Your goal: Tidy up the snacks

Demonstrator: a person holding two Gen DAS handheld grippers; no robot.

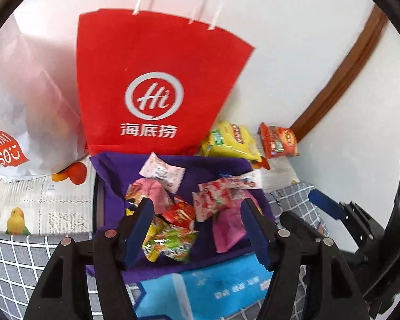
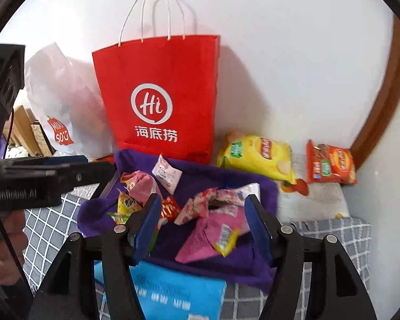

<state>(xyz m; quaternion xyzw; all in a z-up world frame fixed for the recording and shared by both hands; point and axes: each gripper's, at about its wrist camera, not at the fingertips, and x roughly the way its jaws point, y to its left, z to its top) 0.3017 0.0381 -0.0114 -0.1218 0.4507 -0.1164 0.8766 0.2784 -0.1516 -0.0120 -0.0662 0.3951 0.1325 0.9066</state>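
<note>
A purple cloth-lined tray (image 1: 112, 170) (image 2: 264, 186) holds several small snack packets: pink ones (image 1: 228, 229) (image 2: 202, 240), a white one (image 1: 161, 172) (image 2: 166, 176), a red one (image 1: 180, 214) and a green one (image 1: 170, 244). My left gripper (image 1: 197, 229) is open and empty, hovering over the packets. My right gripper (image 2: 200, 226) is open and empty over the same tray. A yellow chip bag (image 1: 230, 140) (image 2: 256, 157) and an orange chip bag (image 1: 278, 141) (image 2: 330, 164) lie behind the tray by the wall.
A red paper bag (image 1: 152, 85) (image 2: 160, 93) stands against the wall behind the tray, with a white Miniso bag (image 1: 21, 122) (image 2: 64, 106) to its left. A blue packet (image 1: 213, 285) (image 2: 173, 293) lies in front on the grey checked cloth (image 1: 16, 264).
</note>
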